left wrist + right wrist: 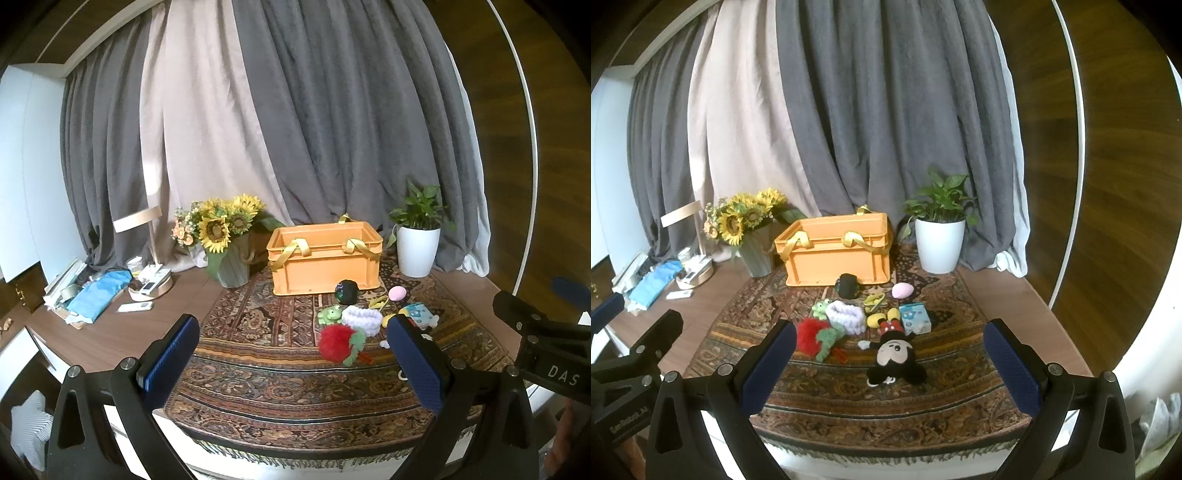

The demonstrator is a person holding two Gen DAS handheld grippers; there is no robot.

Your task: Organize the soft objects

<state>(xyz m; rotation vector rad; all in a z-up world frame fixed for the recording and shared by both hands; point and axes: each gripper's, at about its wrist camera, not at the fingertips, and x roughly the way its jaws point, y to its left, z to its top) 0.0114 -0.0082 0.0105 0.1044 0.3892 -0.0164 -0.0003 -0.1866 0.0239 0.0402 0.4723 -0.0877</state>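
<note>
Start of sorting — both tools, left tool (293, 354) and right tool (890, 360), spread and empty; next, reach the mouse plush (895, 356) for the orange crate (836, 254).

soft, even daylight fills the room, brightest where it glows through the pale curtain (192, 122) at the back left. shadows on the patterned rug (849, 387) are faint and short. both views bow hard at the rims, fading into black corners. the wooden wall (1126, 184) at right smears with blur. colours look slightly washed and grainy.
</note>
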